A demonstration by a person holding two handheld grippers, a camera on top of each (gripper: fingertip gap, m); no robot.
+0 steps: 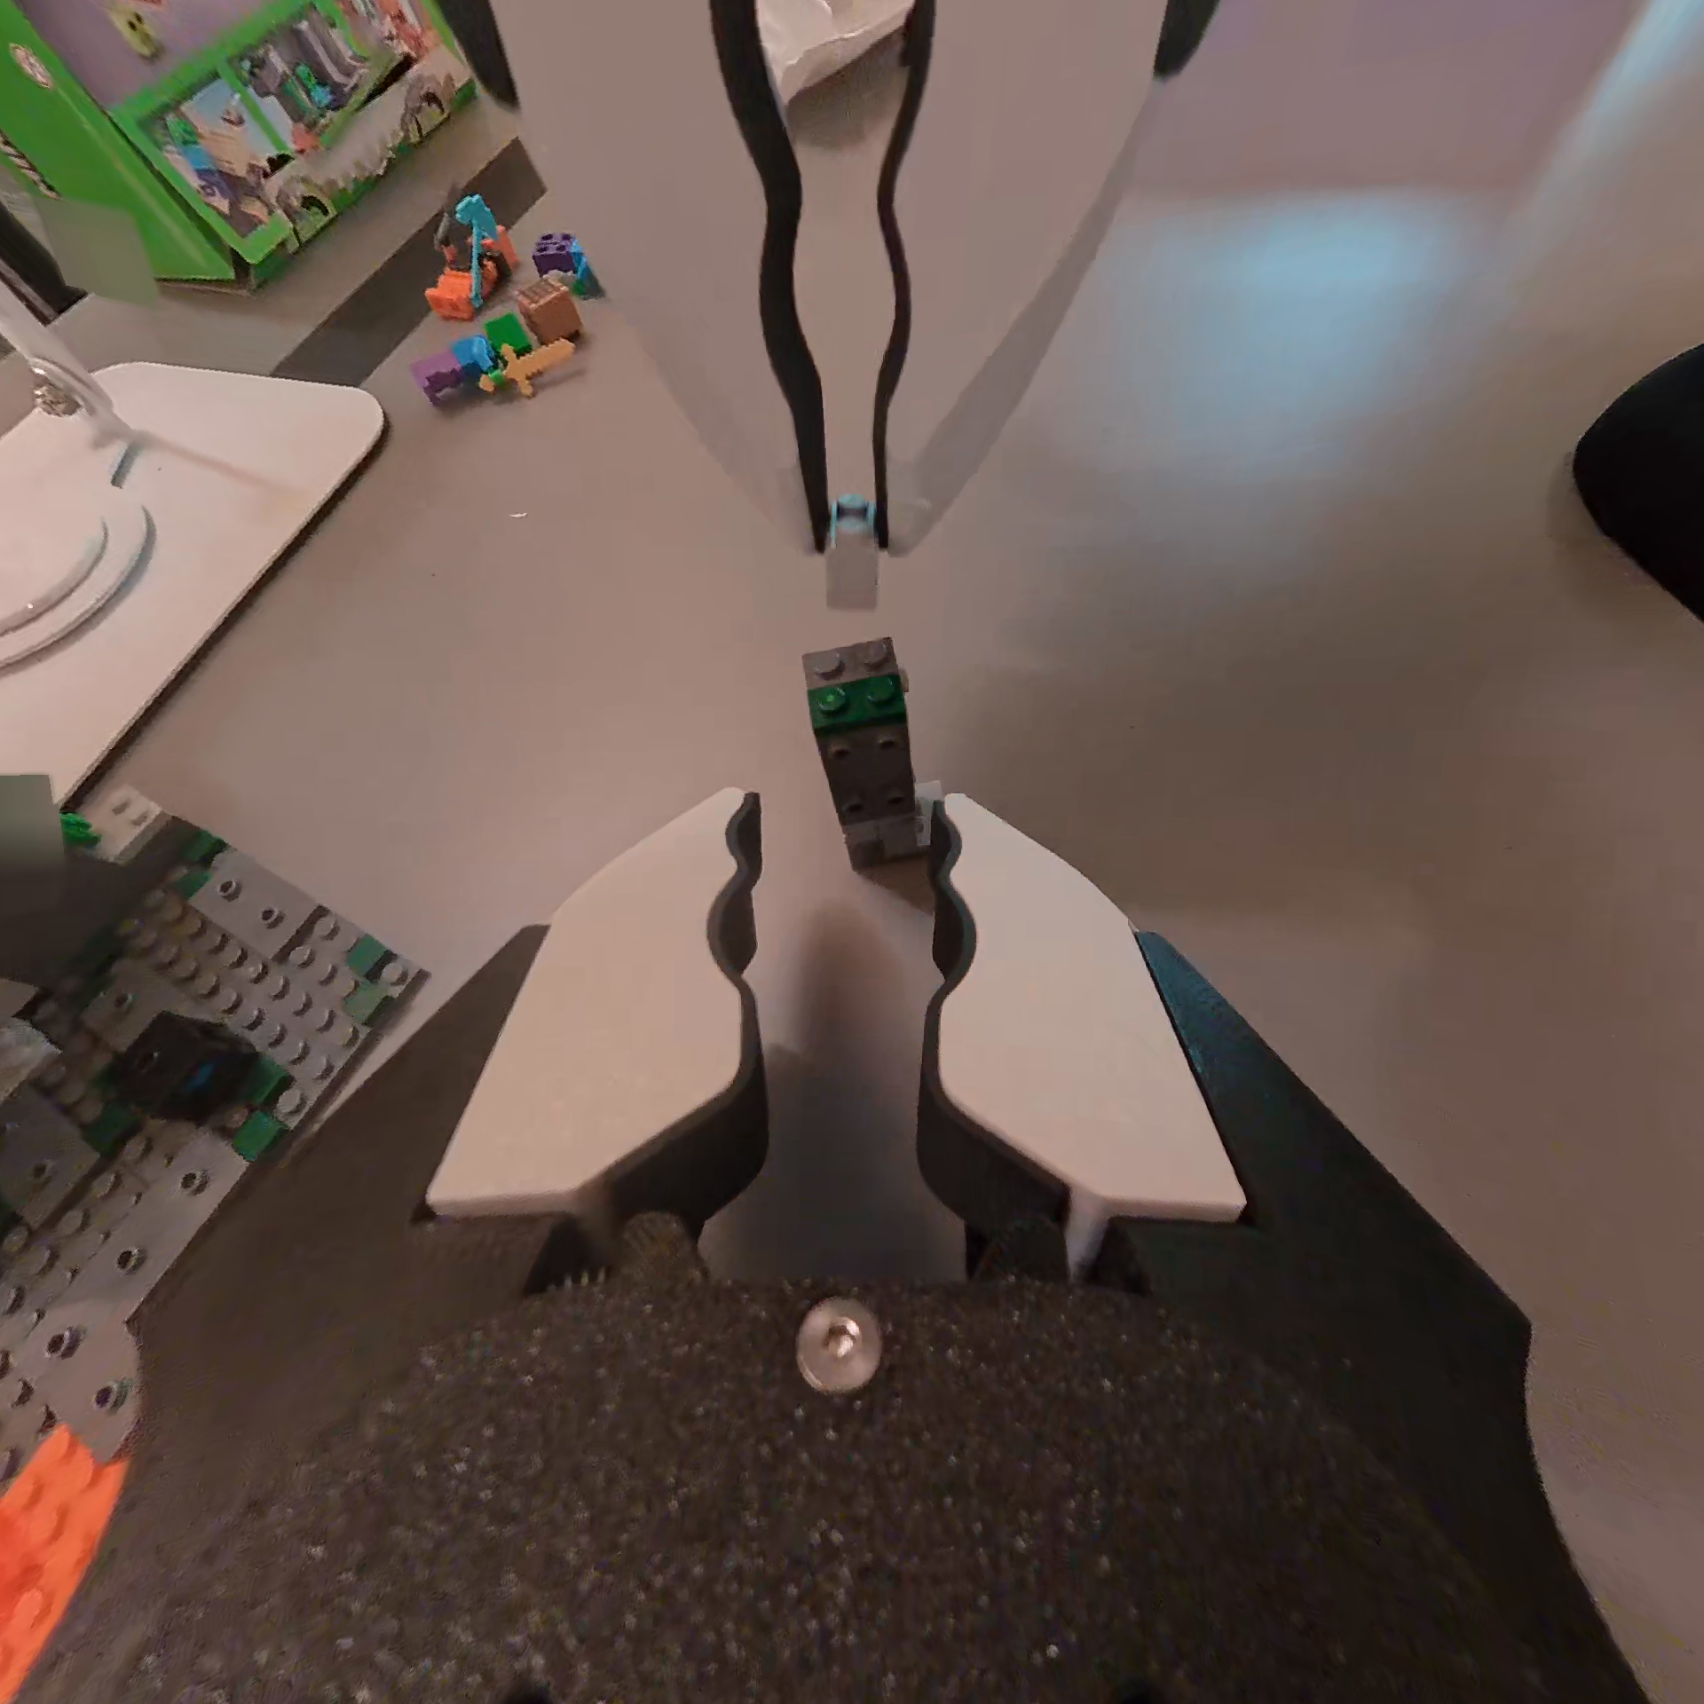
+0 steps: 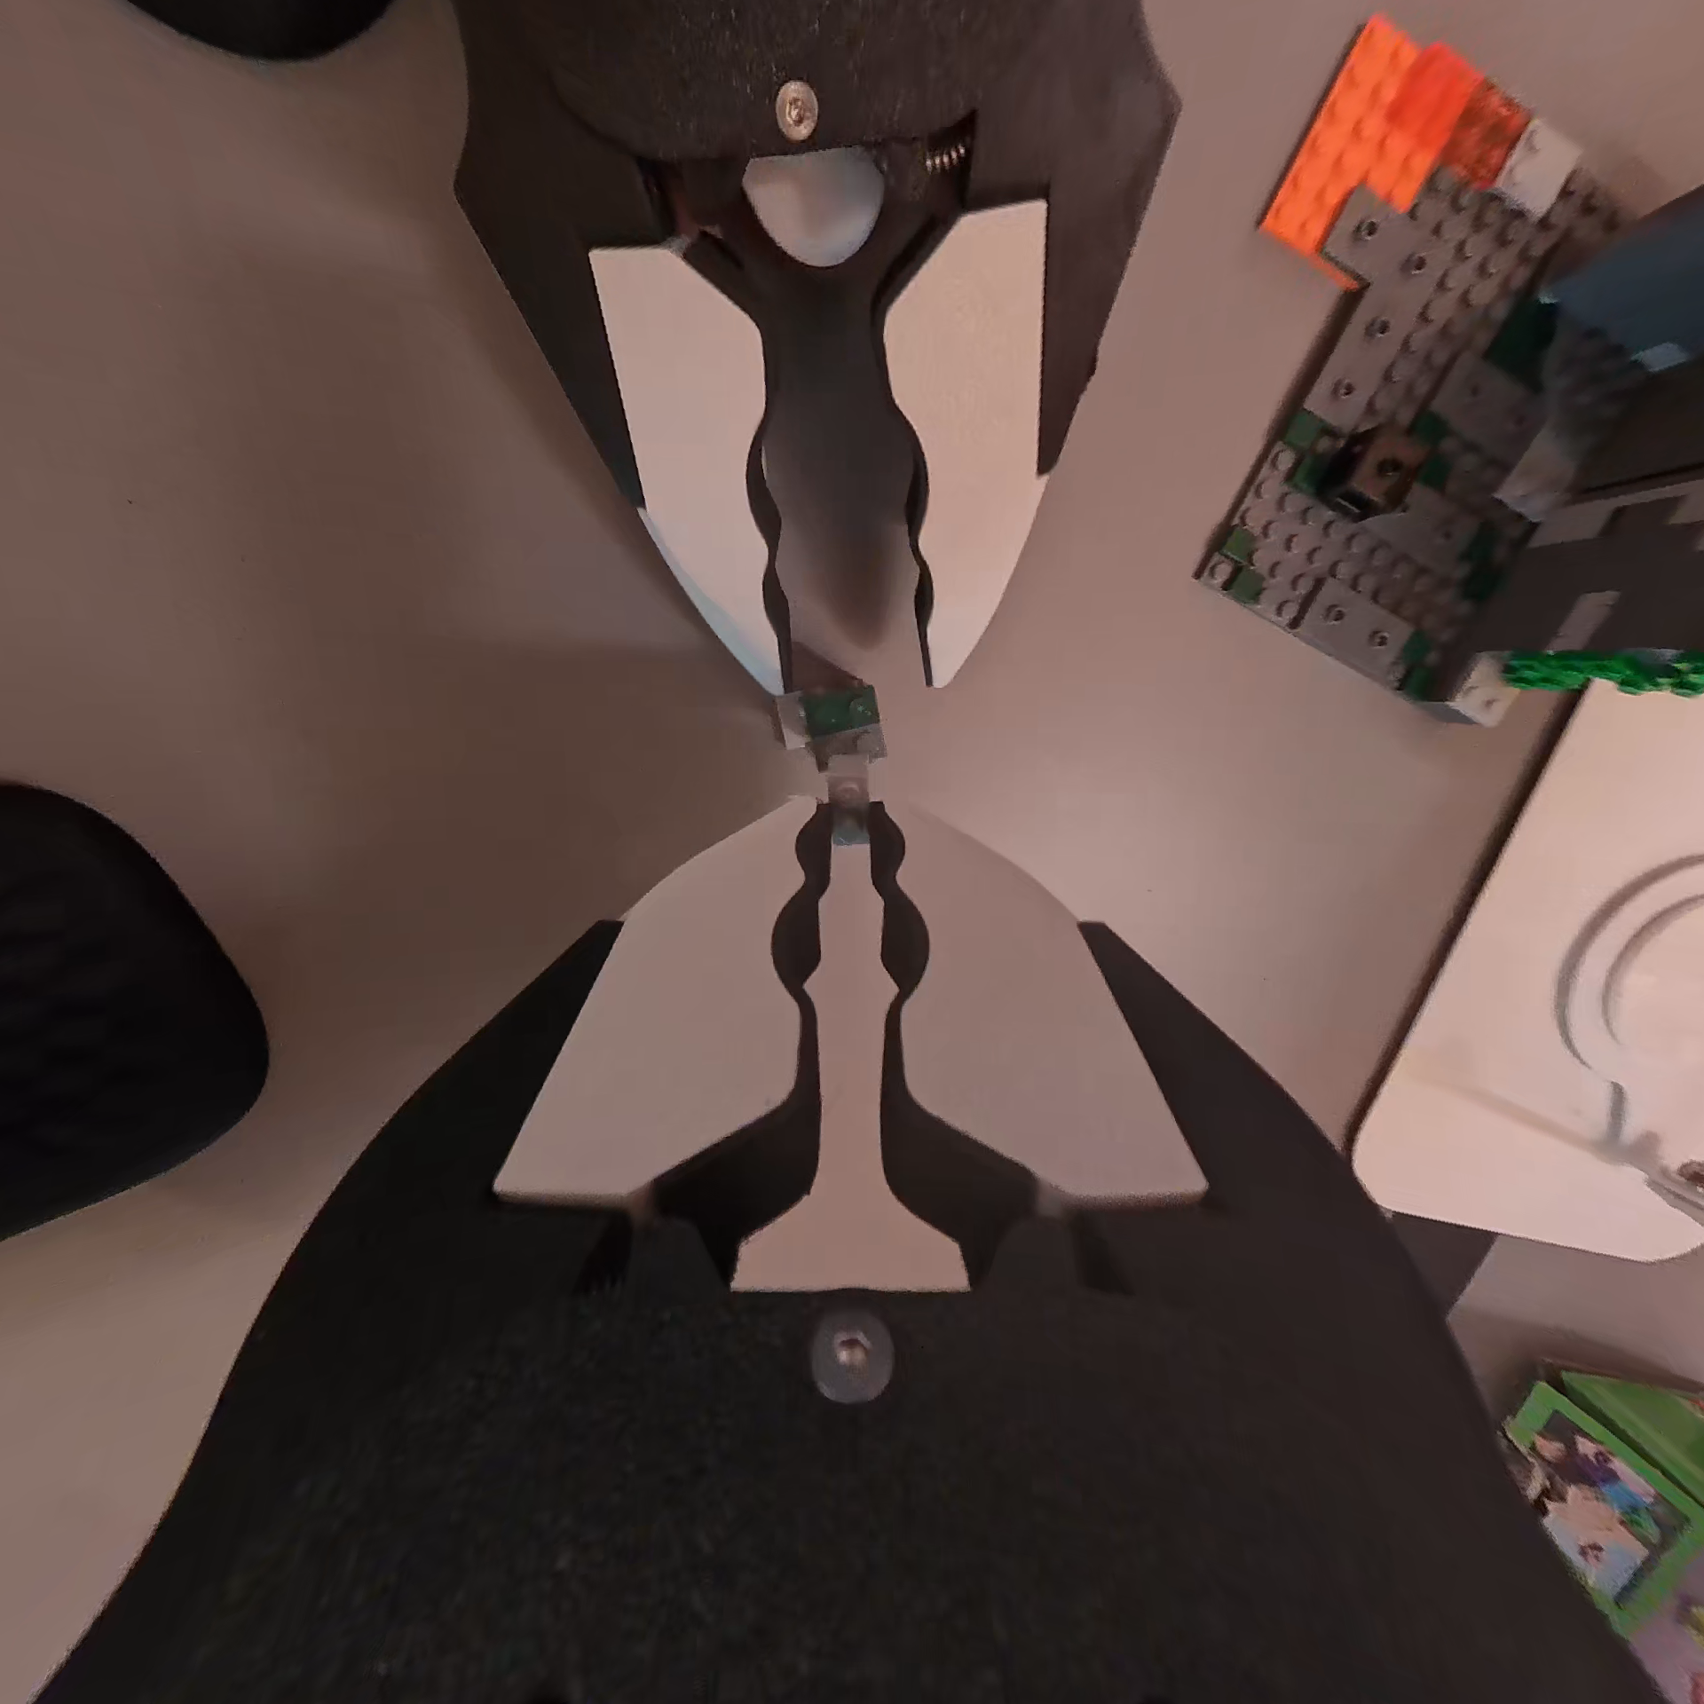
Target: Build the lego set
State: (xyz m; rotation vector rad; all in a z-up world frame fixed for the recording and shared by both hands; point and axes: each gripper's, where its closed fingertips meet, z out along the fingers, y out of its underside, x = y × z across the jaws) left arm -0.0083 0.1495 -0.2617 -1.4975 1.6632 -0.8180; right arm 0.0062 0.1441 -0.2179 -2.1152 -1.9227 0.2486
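Left wrist view: dark grey stacked-brick lego column (image 1: pixel 862 751), green plate near top, upright on table just ahead of left gripper (image 1: pixel 846 811), fingers apart; right gripper (image 1: pixel 850 539) clamped on small pale grey brick (image 1: pixel 850 567).

The right tool (image 2: pixel 850 816) has its two fingers drawn close on a small grey piece (image 2: pixel 848 795) at their tips, held above the pale desk (image 2: pixel 369 553). Facing it from the top of the frame, the left tool (image 2: pixel 853 687) reaches down with a gap between its fingers, and a small stack of green and grey bricks (image 2: pixel 830 721) sits at its tips, just beside the grey piece. Off to the right lie a grey studded build (image 2: pixel 1402 516) with orange bricks (image 2: pixel 1365 138), and a white base (image 2: pixel 1521 1060) below it.
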